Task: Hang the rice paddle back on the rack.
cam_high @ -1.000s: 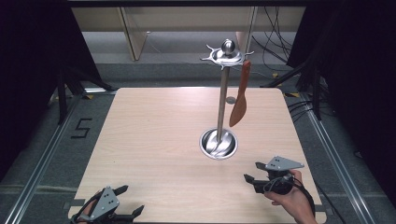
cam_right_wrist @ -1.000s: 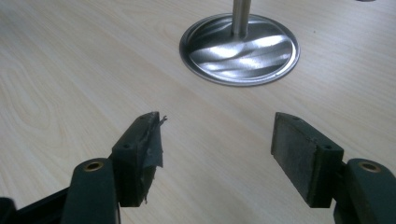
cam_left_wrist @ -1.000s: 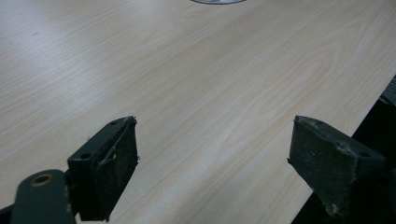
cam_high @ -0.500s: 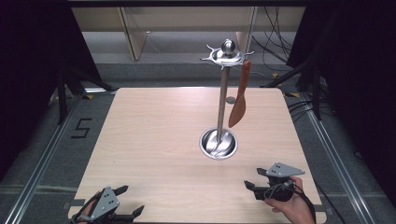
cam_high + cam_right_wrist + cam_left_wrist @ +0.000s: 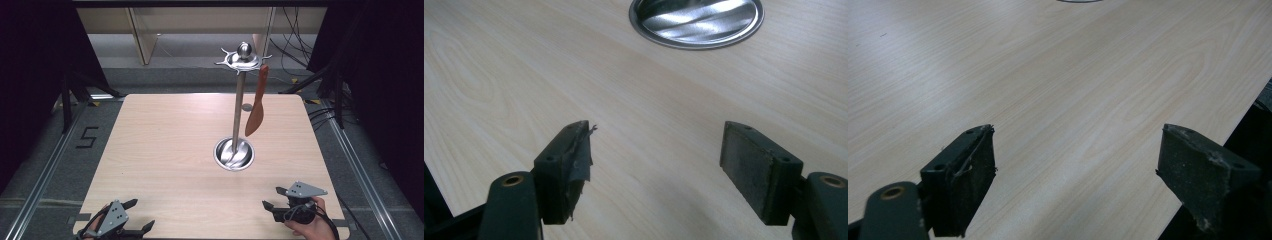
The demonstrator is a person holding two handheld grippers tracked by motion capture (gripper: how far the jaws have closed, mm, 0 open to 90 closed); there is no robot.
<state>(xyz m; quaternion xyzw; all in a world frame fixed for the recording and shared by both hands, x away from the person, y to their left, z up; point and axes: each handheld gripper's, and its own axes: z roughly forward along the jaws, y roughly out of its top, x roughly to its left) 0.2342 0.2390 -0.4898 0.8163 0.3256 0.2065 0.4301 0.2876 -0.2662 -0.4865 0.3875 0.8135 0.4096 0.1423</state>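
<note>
Spatula hung from the stand at mid-bench, well apart from both grippers. Right gripper, fingers just opened wide and empty, and left gripper, also spread, looked finished; best to rest them clear, I judged.

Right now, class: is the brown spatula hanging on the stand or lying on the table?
Hanging. The spatula dangles blade-down from the stand, clear of the table.

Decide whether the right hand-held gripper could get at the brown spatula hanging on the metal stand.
Probably yes: the right hand-held gripper is open and empty, with bare wooden table between it and the brown spatula.
</note>
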